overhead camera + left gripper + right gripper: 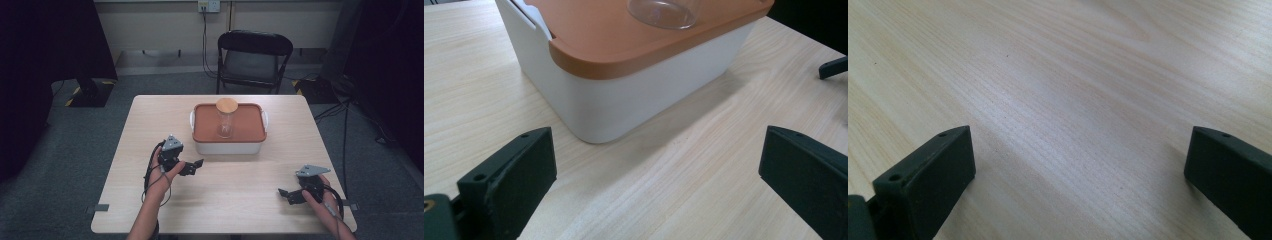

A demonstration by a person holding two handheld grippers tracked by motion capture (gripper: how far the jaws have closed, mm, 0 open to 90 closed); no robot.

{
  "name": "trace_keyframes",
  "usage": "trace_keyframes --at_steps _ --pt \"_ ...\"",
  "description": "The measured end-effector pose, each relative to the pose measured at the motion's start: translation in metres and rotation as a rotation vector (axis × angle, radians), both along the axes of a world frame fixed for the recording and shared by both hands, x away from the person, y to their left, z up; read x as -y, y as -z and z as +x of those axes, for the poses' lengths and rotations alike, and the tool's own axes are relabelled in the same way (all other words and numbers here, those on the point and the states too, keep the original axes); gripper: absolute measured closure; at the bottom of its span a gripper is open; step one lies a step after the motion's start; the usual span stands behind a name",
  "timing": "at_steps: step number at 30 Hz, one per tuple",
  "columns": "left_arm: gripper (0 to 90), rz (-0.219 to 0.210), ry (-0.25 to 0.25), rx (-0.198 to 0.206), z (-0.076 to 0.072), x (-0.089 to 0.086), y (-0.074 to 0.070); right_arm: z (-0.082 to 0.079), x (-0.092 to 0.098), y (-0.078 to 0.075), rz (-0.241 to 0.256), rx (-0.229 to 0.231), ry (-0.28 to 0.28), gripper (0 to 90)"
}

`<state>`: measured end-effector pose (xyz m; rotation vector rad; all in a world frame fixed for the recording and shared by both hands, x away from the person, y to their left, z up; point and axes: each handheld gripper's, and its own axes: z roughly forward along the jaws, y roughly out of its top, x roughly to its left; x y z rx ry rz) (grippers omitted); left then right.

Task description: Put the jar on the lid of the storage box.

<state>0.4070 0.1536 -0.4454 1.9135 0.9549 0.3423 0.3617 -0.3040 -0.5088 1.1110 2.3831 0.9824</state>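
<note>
Both jaws are spread wide, nothing gripped: left gripper (192, 166) is held low near the white box (227, 147), right gripper (289, 194) kept well apart. Glass jar (225, 118) is stood on its orange lid (206, 127).

A black folding chair (254, 59) stands at the top centre of the frame, just beyond the bench (150, 115). Above it, on the wall, sits a socket (208, 5) with a cable (204, 45) hanging down to the grey floor (65, 165). At the upper left a dark stand base (91, 92) rests on what may be yellow-striped tape. More cables (345, 107) trail at the right.
</note>
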Motion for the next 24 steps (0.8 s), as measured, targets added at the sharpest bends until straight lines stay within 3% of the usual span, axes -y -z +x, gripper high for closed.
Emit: trace_keyframes --at_steps 24 --pt "1.6 0.001 -0.014 -0.011 -0.009 -0.014 0.010 0.000 0.000 0.000 0.000 0.000 0.000 0.0"
